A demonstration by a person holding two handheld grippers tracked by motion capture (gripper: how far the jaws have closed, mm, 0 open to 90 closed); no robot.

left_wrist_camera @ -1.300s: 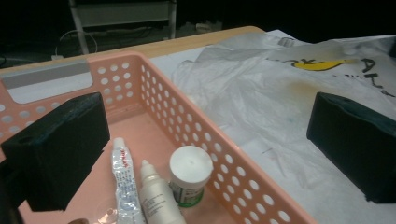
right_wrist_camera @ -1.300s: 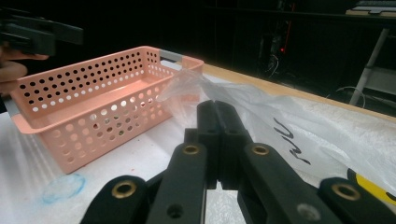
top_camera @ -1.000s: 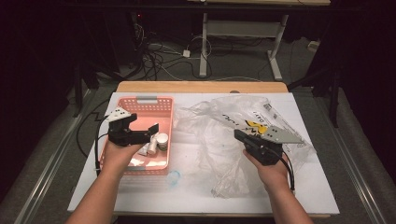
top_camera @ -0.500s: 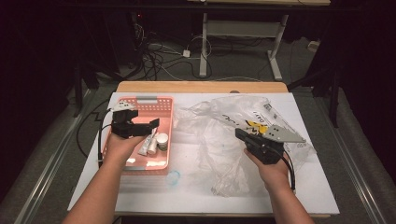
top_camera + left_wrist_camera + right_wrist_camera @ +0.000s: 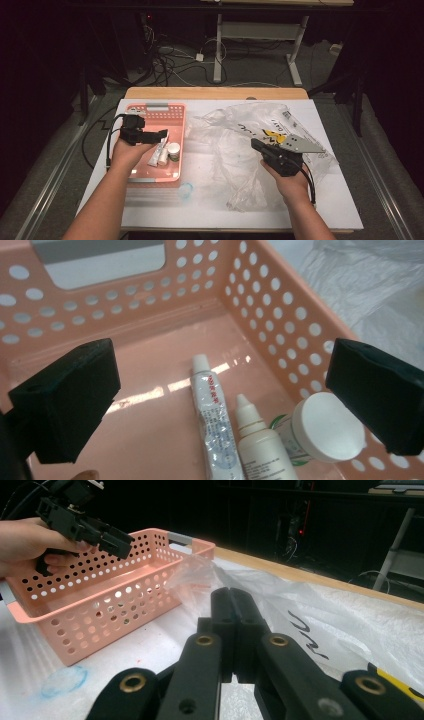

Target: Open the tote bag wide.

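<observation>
A pink perforated basket (image 5: 145, 176) sits on the left of the white table. It holds a white tube (image 5: 212, 415), a small dropper bottle (image 5: 260, 440) and a white-capped jar (image 5: 327, 427), lying side by side. My left gripper (image 5: 161, 134) hovers over the basket's middle, open, with nothing between its wide-apart jaws (image 5: 220, 395). A crumpled clear plastic bag (image 5: 235, 150) spreads over the table's middle and right. My right gripper (image 5: 257, 145) is shut, its tips (image 5: 231, 597) just above the bag, pointing toward the basket (image 5: 100, 605).
A blue circular mark (image 5: 186, 190) lies on the table in front of the basket. The bag carries black writing and a yellow label (image 5: 270, 134). Cables trail from both grippers. Behind the table are a dark floor with cables and a desk frame (image 5: 220, 45).
The left gripper has drawn a little toward the basket's far end, rising off the items. The right gripper has stayed nearly still, shut over the bag.
</observation>
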